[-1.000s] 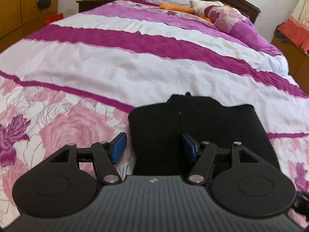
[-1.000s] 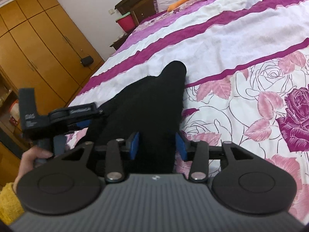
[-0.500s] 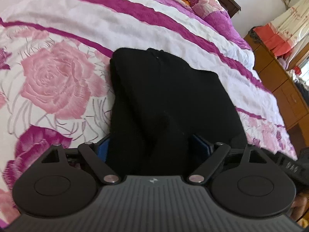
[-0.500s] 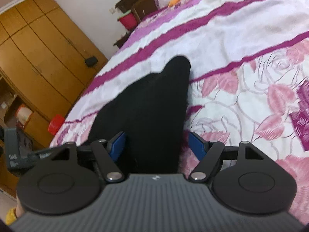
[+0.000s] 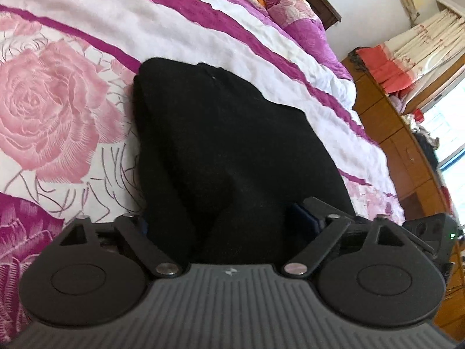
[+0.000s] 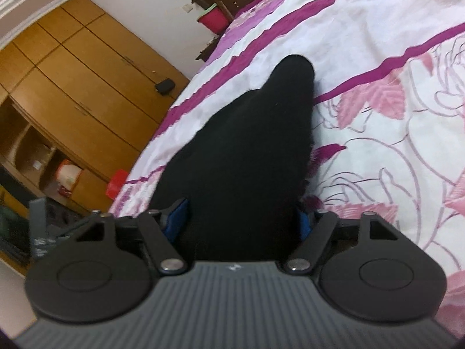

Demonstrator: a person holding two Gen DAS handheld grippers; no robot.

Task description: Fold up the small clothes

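bedspread [image 5: 203,8] beyond: open | black garment [image 5: 232,145] ahead | wardrobe [image 6: 87,87] left

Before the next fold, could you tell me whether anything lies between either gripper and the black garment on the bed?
Nothing visible does. The black garment already lies between the closing jaws of both the left gripper and the right gripper, with only the floral bedspread around it.

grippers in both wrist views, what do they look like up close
The left gripper and right gripper look alike: a grey ribbed body with a small pale logo, two round matte-black discs, black linkage arms on silver pivot bolts, and blue pads on the fingers. No cables, sleeves or hands show.
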